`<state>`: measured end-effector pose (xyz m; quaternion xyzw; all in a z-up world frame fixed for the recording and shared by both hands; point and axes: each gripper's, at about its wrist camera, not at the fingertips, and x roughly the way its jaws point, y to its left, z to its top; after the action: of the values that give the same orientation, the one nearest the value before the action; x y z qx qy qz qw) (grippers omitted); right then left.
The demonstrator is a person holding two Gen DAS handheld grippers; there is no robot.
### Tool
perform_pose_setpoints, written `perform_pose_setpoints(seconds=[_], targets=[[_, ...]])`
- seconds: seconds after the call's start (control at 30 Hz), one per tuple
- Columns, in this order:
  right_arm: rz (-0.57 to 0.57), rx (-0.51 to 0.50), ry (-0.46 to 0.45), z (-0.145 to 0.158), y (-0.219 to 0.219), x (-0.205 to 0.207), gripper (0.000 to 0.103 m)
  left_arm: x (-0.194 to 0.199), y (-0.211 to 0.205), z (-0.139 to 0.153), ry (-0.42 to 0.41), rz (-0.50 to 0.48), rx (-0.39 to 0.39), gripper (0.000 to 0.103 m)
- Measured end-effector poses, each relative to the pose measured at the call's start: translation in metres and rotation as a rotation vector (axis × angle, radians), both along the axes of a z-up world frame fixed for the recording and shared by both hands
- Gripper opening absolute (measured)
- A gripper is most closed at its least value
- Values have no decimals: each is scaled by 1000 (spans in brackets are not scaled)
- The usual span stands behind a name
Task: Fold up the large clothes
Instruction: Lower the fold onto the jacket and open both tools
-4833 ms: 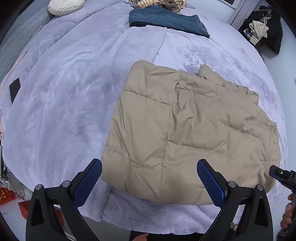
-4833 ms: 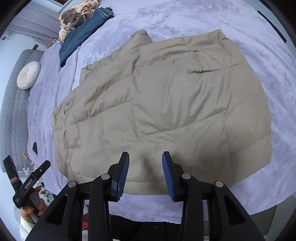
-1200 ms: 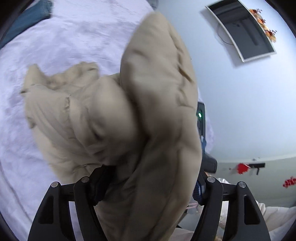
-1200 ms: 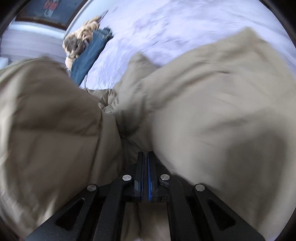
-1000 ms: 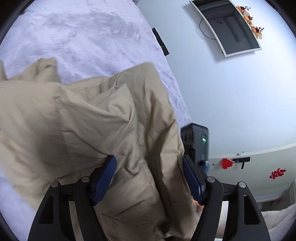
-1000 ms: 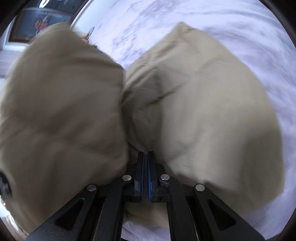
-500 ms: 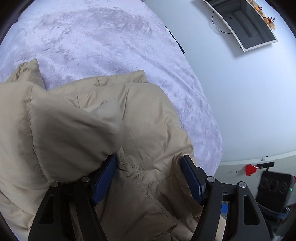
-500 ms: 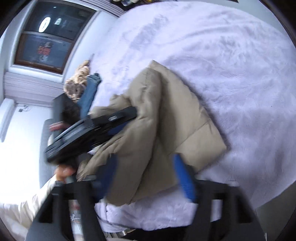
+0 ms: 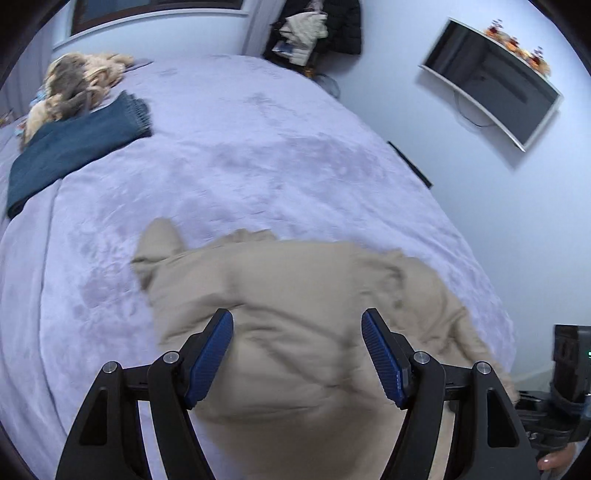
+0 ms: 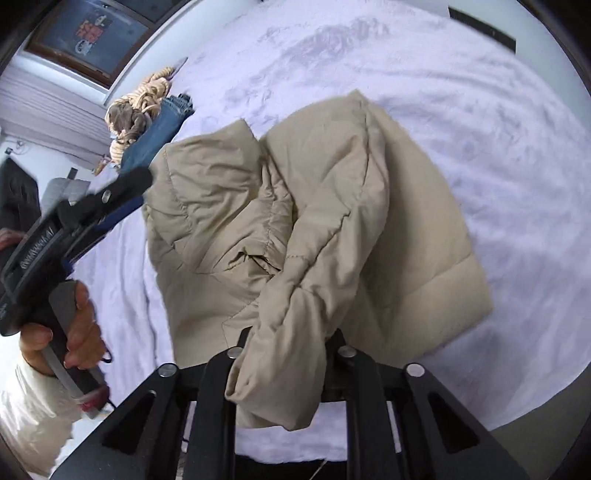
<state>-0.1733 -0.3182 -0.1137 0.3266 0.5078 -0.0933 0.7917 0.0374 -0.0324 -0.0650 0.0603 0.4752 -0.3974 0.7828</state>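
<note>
A tan quilted jacket [image 9: 295, 291] lies bunched and folded over on the lilac bed cover [image 9: 229, 173]. My left gripper [image 9: 297, 350] hovers over its near part, jaws wide, nothing pressed between the blue pads [image 9: 212, 356]. In the right wrist view the jacket [image 10: 369, 192] spreads ahead, and a thick fold of it rises between the jaws of my right gripper [image 10: 290, 343], which are closing on it; the fabric hides the pads. At the left of that view is the left gripper [image 10: 133, 195], held by a hand [image 10: 79, 328].
Folded blue jeans [image 9: 74, 147] and a fuzzy brown-beige heap [image 9: 74, 85] lie at the bed's far left. A wall screen [image 9: 491, 85] hangs on the right, with dark clothes [image 9: 321, 29] hanging behind. The bed's edge runs close along the right and near sides.
The left gripper has pulled back off the jacket, which was between its jaws. The right gripper let go, opened, then took a fold at the near edge. The jacket has dropped onto the bed.
</note>
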Motion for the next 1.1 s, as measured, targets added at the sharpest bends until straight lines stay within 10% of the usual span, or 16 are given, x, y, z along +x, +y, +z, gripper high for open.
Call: perform_pose_setpoints(seconds=[0.17, 0.4, 0.57, 0.73, 0.87, 1.1], targets=[[17, -137, 22, 3, -9, -2, 14, 38, 1, -54, 96, 100, 25, 72], [-99, -84, 65, -30, -49, -23, 14, 14, -75, -68, -1, 26, 64, 81], [-168, 84, 131, -60, -78, -44, 42, 5, -97, -72, -39, 17, 114, 83], [-221, 55, -43, -5, -108, -60, 50, 12, -97, -76, -11, 34, 108, 83], [-144, 146, -170, 13, -128, -22, 75, 12, -98, -76, -10, 41, 108, 83], [-101, 344, -117, -50, -135, 90, 72, 15, -90, -73, -9, 60, 121, 83]])
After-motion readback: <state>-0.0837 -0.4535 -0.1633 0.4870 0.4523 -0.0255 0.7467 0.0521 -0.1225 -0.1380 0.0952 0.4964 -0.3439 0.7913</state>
